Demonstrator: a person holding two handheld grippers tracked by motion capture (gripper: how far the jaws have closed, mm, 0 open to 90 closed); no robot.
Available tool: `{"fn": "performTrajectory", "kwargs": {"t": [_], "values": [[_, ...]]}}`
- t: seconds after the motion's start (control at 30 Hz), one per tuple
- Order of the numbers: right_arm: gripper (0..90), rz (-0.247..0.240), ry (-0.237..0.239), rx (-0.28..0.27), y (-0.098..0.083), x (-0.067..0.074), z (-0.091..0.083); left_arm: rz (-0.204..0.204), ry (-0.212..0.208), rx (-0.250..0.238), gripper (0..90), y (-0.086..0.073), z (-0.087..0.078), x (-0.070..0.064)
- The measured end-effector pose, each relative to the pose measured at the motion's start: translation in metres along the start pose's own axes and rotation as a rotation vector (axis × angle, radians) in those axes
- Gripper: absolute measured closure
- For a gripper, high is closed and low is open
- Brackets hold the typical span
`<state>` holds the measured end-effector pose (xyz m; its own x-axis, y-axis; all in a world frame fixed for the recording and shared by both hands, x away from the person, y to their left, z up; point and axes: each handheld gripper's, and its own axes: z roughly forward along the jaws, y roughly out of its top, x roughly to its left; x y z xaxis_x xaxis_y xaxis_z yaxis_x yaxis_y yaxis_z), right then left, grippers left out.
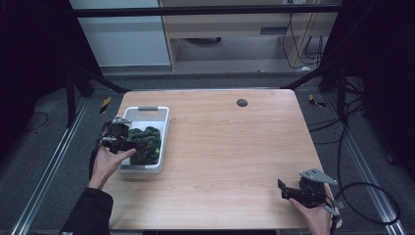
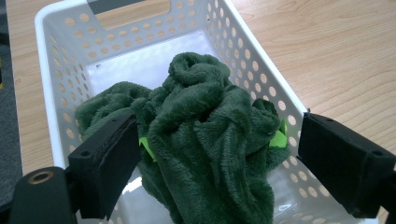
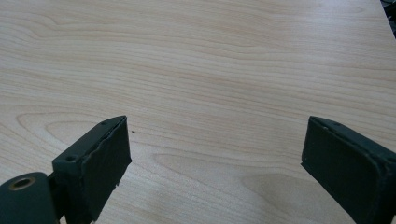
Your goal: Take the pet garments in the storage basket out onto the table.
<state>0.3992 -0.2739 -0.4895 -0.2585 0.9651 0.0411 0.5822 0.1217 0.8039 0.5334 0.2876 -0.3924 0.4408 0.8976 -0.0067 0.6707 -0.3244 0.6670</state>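
Left jaws: the left gripper (image 2: pixel 210 158) has its jaws spread wide, one on each side of a dark green towel (image 2: pixel 205 140); the near jaw looks to touch the cloth, the far one stands just clear of it.
Right jaws: the right gripper (image 3: pixel 215 163) also has its jaws wide apart, with nothing between them but bare wood.
Towel: one, plush and crumpled into a heap, with a twisted knob on top; small bright green patches show at its sides.
Towel's place: inside a white basket (image 2: pixel 261 60), piled toward the end nearest the left gripper, the far end of the basket floor bare.
Basket: one, perforated walls, a handle slot in the far wall; it sits near the left edge of the table (image 1: pixel 230 147).
Hands: two; the left hand (image 1: pixel 108 164) holds its gripper (image 1: pixel 128 144) over the basket rim (image 1: pixel 164 134); the right hand (image 1: pixel 313 215) holds its gripper (image 1: pixel 288 192) close to the table's near right corner.
Open room: the whole middle and right of the tabletop is bare wood, save a dark round grommet (image 1: pixel 242 103) near the far edge.
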Motion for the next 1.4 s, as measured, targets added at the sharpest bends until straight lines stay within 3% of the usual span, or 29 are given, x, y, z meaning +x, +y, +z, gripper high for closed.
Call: {"fn": "performTrajectory", "kwargs": {"t": [0.63, 1.07, 1.23, 1.33, 1.4], "values": [[7.7, -0.010, 0.005, 0.006, 0.000, 0.000, 0.002, 0.019, 0.012, 0.090, 14.3, 0.005, 0.017, 0.002], [7.1, -0.011, 0.016, 0.015, 0.000, 0.000, 0.002, 0.054, 0.016, 0.169, 19.7, 0.002, 0.034, -0.002], [6.8, -0.017, 0.015, 0.019, 0.000, 0.001, 0.003, 0.058, 0.014, 0.184, 29.5, 0.000, 0.038, -0.003], [6.8, -0.017, 0.017, 0.020, 0.000, 0.001, 0.003, 0.062, 0.001, 0.207, 46.4, 0.000, 0.039, -0.003], [6.7, -0.018, 0.016, 0.021, 0.000, 0.001, 0.003, 0.059, 0.004, 0.211, 49.3, 0.000, 0.040, -0.004]]}}
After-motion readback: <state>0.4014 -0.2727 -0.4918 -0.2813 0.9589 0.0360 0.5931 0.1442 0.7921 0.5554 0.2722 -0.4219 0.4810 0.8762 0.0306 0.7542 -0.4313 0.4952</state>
